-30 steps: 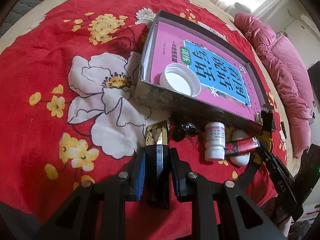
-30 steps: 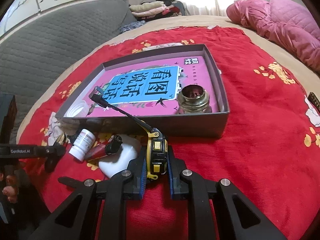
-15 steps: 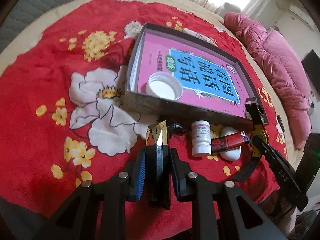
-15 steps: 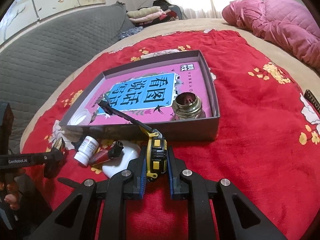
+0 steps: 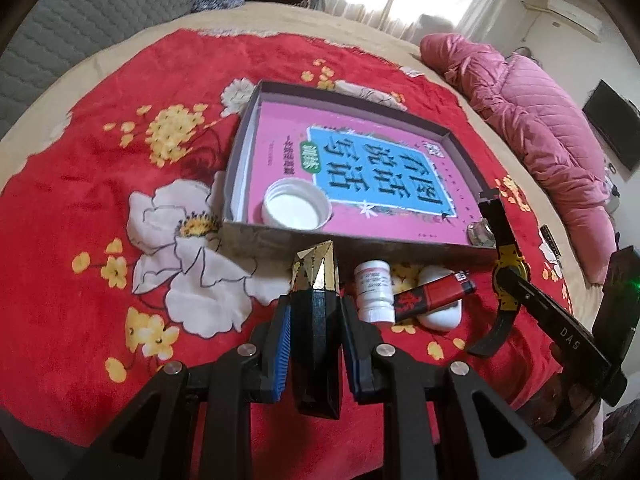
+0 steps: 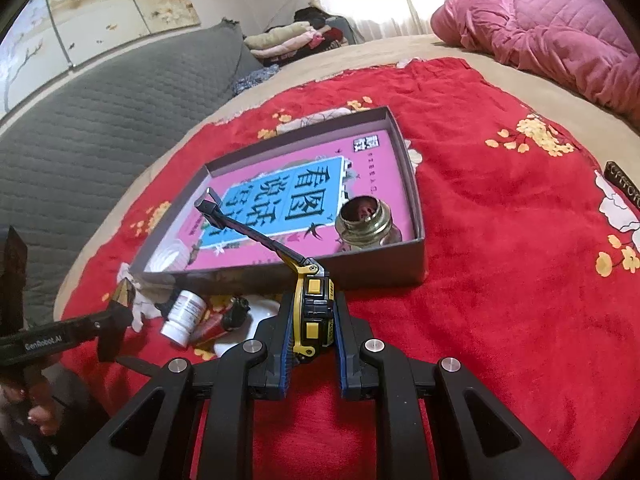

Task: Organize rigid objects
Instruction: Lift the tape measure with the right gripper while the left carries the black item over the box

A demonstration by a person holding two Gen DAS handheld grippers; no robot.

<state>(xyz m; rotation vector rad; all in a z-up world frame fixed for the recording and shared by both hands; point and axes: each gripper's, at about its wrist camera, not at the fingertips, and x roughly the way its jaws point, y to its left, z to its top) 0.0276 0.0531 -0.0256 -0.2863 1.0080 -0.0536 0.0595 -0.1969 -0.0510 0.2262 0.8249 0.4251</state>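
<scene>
My left gripper (image 5: 316,312) is shut on a black faceted stick with a gold tip (image 5: 316,276), held above the red blanket just before the grey box (image 5: 360,240). My right gripper (image 6: 314,316) is shut on a black-and-yellow wristwatch (image 6: 314,300); its strap (image 6: 248,232) reaches over the box's front wall. The box (image 6: 416,200) holds a pink book (image 5: 360,164), a white lid (image 5: 296,210) and a brass-necked jar (image 6: 366,222). A white pill bottle (image 5: 374,290), a red lighter (image 5: 432,294) and a white oval object (image 5: 440,316) lie in front of the box.
The red flowered blanket (image 5: 120,160) covers a beige bed. A pink quilt (image 6: 560,28) lies at the far right, a grey padded surface (image 6: 80,128) at the left. A small dark label (image 6: 624,186) lies on the blanket at the right edge.
Both grippers have risen and drawn back from the box with their objects still held. The box and loose items look smaller and farther away.
</scene>
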